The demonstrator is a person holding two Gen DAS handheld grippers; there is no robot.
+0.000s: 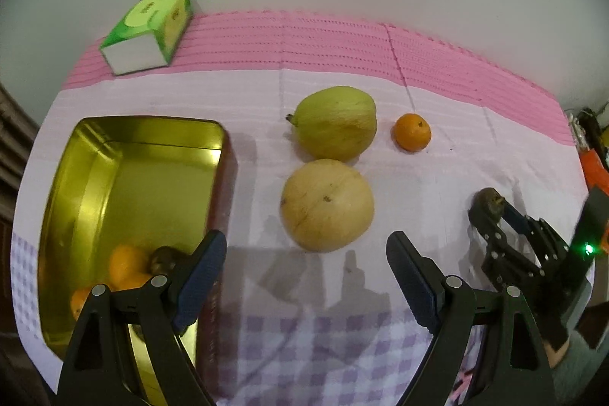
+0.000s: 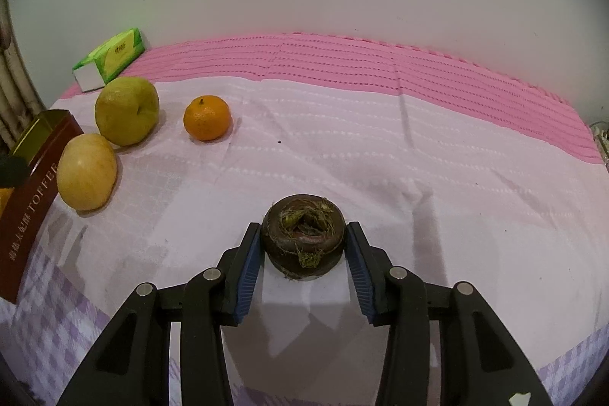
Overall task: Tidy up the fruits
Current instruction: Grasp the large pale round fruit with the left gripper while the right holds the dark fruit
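My right gripper point(image 2: 303, 229) is shut on a dark brown round fruit point(image 2: 303, 238) low over the pale cloth; the left wrist view shows that gripper point(image 1: 491, 212) at the right. My left gripper point(image 1: 306, 238) is open and holds nothing, between a gold-lined toffee tin point(image 1: 152, 130) and two pears. In the tin lie oranges point(image 1: 127, 265) and another brown fruit point(image 1: 163, 259). On the cloth sit a green pear point(image 1: 337, 122), a yellow pear point(image 1: 327, 204) in front of it, and a mandarin point(image 1: 412, 132) to their right.
A green tissue pack point(image 1: 152, 29) lies at the back left on the pink band of the cloth, against the wall. Clutter with an orange object point(image 1: 593, 170) sits past the table's right edge. The tin's red-brown side point(image 2: 34, 193) stands at the left in the right wrist view.
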